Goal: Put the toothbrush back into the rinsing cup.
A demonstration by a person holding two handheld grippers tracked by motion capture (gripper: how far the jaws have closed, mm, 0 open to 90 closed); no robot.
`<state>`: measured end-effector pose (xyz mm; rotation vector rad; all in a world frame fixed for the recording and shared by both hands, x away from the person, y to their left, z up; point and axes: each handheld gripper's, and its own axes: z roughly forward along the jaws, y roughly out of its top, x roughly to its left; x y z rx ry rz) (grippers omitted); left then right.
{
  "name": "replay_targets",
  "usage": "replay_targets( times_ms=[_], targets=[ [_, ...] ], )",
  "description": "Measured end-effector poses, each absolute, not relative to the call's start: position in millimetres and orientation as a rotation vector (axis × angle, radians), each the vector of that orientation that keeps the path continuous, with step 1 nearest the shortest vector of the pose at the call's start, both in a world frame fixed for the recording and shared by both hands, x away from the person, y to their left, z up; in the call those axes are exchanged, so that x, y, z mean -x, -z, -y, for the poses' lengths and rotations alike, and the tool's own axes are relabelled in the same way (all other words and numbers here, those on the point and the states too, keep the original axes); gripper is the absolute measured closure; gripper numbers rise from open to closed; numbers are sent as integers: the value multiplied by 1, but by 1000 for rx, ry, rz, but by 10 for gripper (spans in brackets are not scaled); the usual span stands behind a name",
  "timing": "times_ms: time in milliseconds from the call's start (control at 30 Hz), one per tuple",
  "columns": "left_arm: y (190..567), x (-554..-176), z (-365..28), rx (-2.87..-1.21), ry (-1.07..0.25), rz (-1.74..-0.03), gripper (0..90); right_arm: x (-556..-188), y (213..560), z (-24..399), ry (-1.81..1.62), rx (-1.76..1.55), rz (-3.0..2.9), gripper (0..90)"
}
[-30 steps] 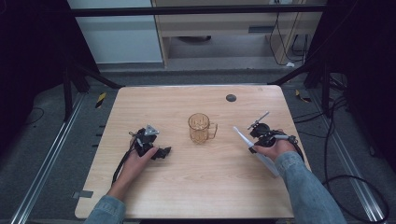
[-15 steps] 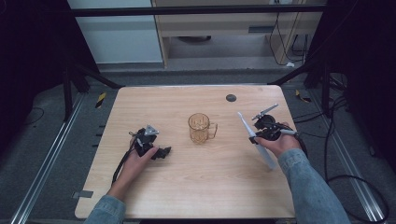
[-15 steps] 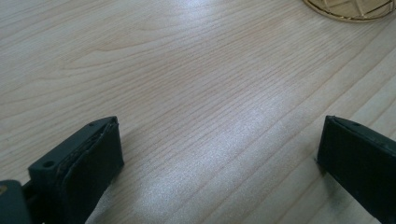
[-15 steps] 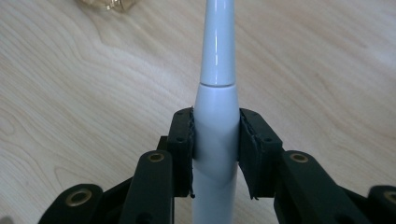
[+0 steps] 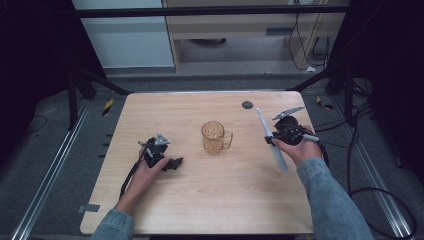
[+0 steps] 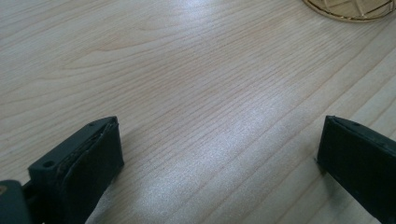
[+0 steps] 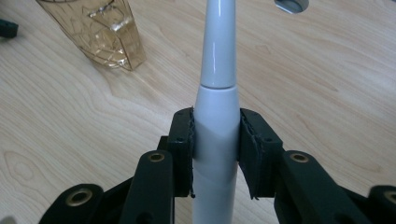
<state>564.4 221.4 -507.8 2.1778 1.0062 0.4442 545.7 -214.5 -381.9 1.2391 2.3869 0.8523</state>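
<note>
Right gripper (image 7: 215,149) fingers clamp white toothbrush (image 7: 215,93) mid-body; left gripper (image 6: 219,154) fingers open.

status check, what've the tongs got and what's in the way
Right tongs shut on electric toothbrush, off the table. Left tongs open, nothing between them. Amber mug upright between both, path clear.

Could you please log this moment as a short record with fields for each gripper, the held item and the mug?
right gripper: jaws shut on the electric toothbrush, lifted off the table
toothbrush: white, its thin neck pointing away from the person
left gripper: jaws open, nothing between them, low over the wood
mug: amber, see-through, upright at mid-table, handle toward the right gripper
</note>
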Motion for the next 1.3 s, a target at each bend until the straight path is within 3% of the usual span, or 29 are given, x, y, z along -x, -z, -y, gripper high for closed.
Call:
replay_targets(
  times_ms=[733, 1300],
  targets=[
    [508, -565, -222, -2182, -446, -1003, 0, -561, 339, 173, -1117, -1116, -2178, 674],
    [508, -565, -222, -2182, -446, -1003, 0, -579, 329, 174, -1179, -1171, -2070, 673]
  ],
)
